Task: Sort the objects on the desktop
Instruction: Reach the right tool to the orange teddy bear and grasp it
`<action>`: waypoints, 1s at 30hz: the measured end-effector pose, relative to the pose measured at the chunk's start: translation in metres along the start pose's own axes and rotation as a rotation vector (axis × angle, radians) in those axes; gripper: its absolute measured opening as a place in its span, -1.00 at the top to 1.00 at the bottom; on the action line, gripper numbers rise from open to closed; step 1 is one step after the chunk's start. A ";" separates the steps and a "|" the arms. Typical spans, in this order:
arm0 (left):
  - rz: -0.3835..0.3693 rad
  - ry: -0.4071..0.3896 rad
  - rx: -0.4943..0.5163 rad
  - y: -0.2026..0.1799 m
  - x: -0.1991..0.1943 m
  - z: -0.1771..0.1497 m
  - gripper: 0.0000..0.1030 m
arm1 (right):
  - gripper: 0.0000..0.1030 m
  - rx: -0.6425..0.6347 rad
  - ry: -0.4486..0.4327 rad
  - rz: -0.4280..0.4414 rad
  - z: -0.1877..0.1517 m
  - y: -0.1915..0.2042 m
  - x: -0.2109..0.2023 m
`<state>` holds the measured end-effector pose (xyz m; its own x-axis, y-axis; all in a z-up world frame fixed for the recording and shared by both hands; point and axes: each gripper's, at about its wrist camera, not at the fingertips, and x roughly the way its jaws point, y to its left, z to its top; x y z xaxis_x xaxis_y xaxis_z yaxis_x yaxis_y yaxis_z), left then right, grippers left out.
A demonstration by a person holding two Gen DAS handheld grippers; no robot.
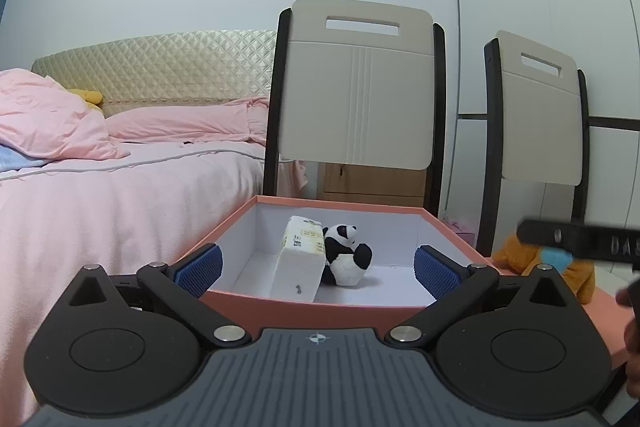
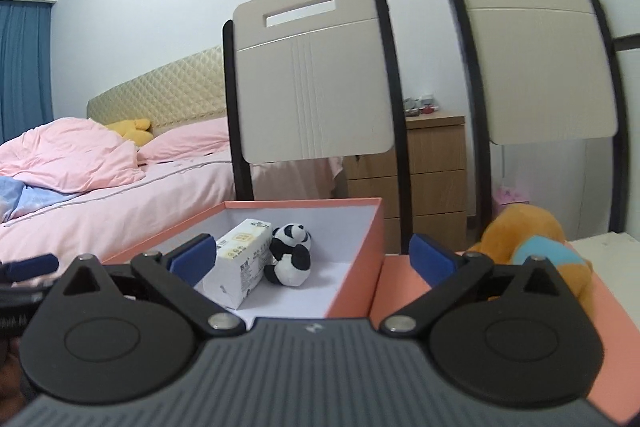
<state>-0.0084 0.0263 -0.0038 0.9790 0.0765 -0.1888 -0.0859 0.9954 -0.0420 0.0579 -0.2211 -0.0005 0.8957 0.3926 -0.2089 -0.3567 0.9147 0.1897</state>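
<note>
A salmon-pink open box with a white inside holds a white tissue pack and a small panda plush side by side. An orange plush with a blue patch lies on the pink lid to the right of the box. My left gripper is open and empty, just before the box's near wall. My right gripper is open and empty, over the box's near right corner. In the left wrist view the right gripper's finger crosses the orange plush.
Two beige chair backs stand right behind the box. A bed with pink bedding is at the left. A wooden drawer unit stands behind the chairs. The white table edge shows at the right.
</note>
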 end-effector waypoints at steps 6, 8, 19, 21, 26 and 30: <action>-0.002 0.004 0.004 -0.001 -0.001 -0.001 -1.00 | -1.00 0.004 -0.012 -0.013 -0.001 -0.003 -0.003; -0.002 0.005 0.003 -0.001 -0.001 -0.001 -1.00 | -1.00 0.003 -0.008 -0.014 -0.002 -0.004 -0.004; -0.005 0.008 0.005 -0.001 0.000 0.001 -1.00 | -1.00 0.008 0.010 -0.017 -0.004 -0.006 -0.002; -0.005 0.009 0.006 -0.001 0.000 0.001 -1.00 | -1.00 0.012 0.009 -0.017 -0.004 -0.007 -0.003; -0.010 0.009 0.005 0.000 0.000 0.000 -1.00 | -1.00 0.045 0.007 -0.018 0.002 -0.021 -0.007; -0.009 0.006 0.006 -0.002 0.000 0.000 -1.00 | -1.00 0.050 0.002 -0.059 0.015 -0.041 -0.009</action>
<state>-0.0082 0.0248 -0.0041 0.9786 0.0673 -0.1946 -0.0760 0.9964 -0.0374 0.0682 -0.2641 0.0076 0.9143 0.3381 -0.2231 -0.2894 0.9305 0.2244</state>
